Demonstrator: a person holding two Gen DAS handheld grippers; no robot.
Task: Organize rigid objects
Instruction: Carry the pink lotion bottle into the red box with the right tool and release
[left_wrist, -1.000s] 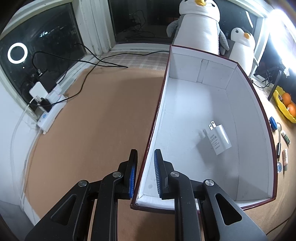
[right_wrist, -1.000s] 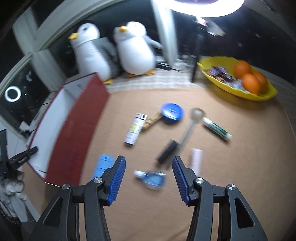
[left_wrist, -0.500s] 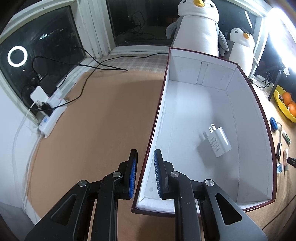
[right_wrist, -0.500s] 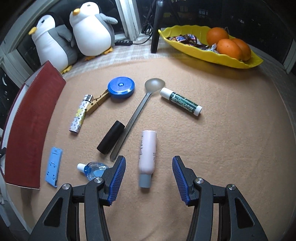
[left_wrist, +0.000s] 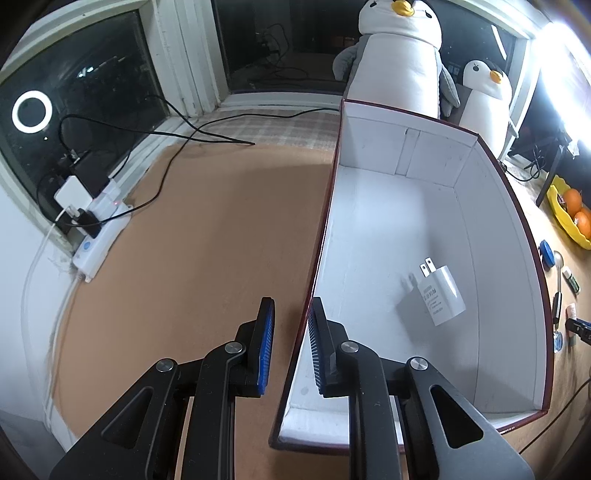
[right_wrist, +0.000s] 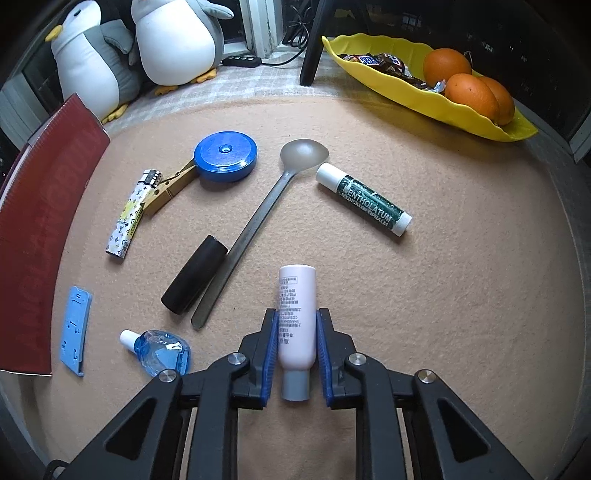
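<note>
A pink plastic bottle (right_wrist: 296, 310), smooth, cylindrical and grey-capped, is lying on the tan felt-like tabletop (right_wrist: 461, 295) with the right tool (right_wrist: 296, 334) closing its ribbed blue pads around the lower body, the pads appearing to be pressing both flanks already. The judgement from here: the round, slick wall is offering little purchase, so the bottle could be rolling or squirting forward out of the pinch if the lift starts before the grip settles, and its capped end, sitting back between the black arms, could be tipping it nose-down. A flat metal spoon (right_wrist: 258, 218) and a matte black cylinder (right_wrist: 194, 275) are lying just beside it, the cylinder touching the spoon's handle, and a swinging bottle could be nudging them. Across the tabletop the left tool (left_wrist: 290, 345) is pinching the thin side wall of the maroon cardboard box (left_wrist: 524, 236), white inside, where a glossy white wall charger (left_wrist: 441, 295) is resting; that thin wall could be buckling, or the light box sliding, if the hold pulls sideways. Still outside it are a patterned lighter (right_wrist: 131, 218), a wooden clothespin (right_wrist: 168, 190), a blue round tape measure (right_wrist: 225, 157) and a green lip balm tube (right_wrist: 364, 199).
</note>
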